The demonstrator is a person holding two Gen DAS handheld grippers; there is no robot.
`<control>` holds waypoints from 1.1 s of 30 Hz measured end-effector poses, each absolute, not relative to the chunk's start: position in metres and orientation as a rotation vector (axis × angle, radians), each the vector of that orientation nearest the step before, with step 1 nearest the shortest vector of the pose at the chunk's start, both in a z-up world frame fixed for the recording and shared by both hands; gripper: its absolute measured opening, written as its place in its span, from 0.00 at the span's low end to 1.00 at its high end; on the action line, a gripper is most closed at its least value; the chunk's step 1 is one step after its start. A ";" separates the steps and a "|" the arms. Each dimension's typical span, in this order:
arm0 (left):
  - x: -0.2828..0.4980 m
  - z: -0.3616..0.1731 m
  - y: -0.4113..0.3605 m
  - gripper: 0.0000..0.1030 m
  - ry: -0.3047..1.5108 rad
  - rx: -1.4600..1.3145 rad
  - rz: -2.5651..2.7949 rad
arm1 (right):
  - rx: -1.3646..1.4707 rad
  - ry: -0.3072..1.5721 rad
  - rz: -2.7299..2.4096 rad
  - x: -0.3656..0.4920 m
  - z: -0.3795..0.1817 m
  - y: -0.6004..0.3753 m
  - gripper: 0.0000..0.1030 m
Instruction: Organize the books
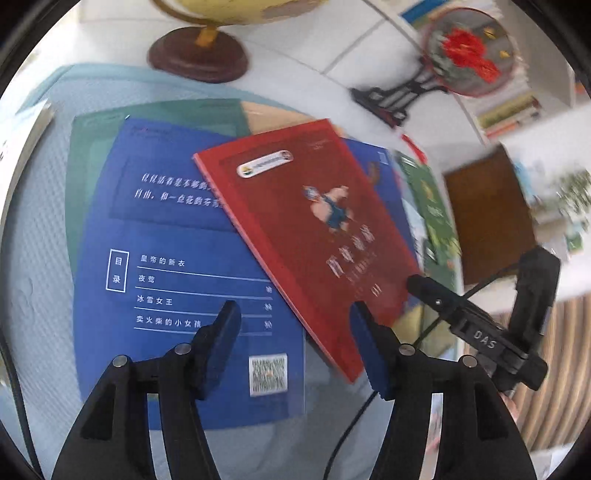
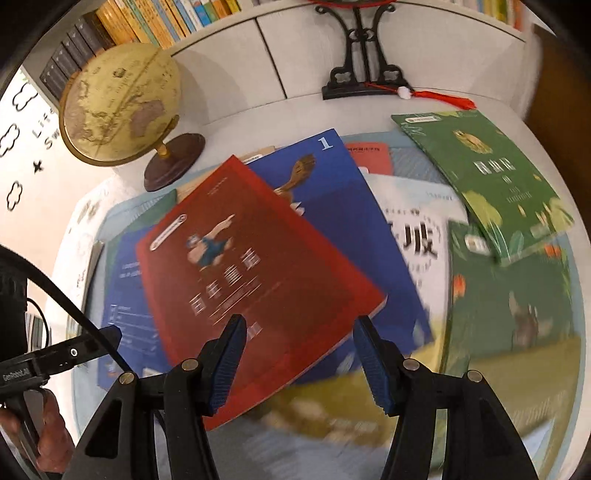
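Note:
A red book [image 1: 314,229] lies skewed on top of a spread of books; it also shows in the right wrist view [image 2: 251,280]. Under it on the left lies a blue book [image 1: 184,266] showing its back cover and QR code. A second blue book marked 1 [image 2: 343,206] lies under its right side. My left gripper [image 1: 291,347] is open and empty above the blue back cover and the red book's near corner. My right gripper [image 2: 299,354] is open and empty over the red book's near edge. The right gripper's body [image 1: 480,332] shows in the left wrist view.
Green books [image 2: 484,177] and a white book [image 2: 417,229] lie at the right on a pale blue mat [image 1: 44,258]. A globe [image 2: 122,107] stands at the back left and a black fan stand [image 2: 365,70] at the back. Shelved books [image 2: 122,26] line the wall.

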State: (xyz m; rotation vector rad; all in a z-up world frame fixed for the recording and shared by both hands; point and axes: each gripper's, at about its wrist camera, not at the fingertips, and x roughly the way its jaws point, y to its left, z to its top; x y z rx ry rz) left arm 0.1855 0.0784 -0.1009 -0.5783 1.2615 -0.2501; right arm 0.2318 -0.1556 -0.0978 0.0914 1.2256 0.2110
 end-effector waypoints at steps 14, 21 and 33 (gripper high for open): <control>0.190 -0.112 0.050 0.55 1.190 -0.537 -0.130 | -0.092 1.203 0.344 0.259 -0.118 -0.149 0.31; 0.181 -0.111 0.065 0.55 1.212 -0.521 -0.114 | -0.102 1.248 0.462 0.200 -0.115 -0.135 0.28; 0.158 -0.113 0.051 0.55 1.233 -0.414 -0.129 | 0.031 1.243 0.447 0.198 -0.119 -0.137 0.28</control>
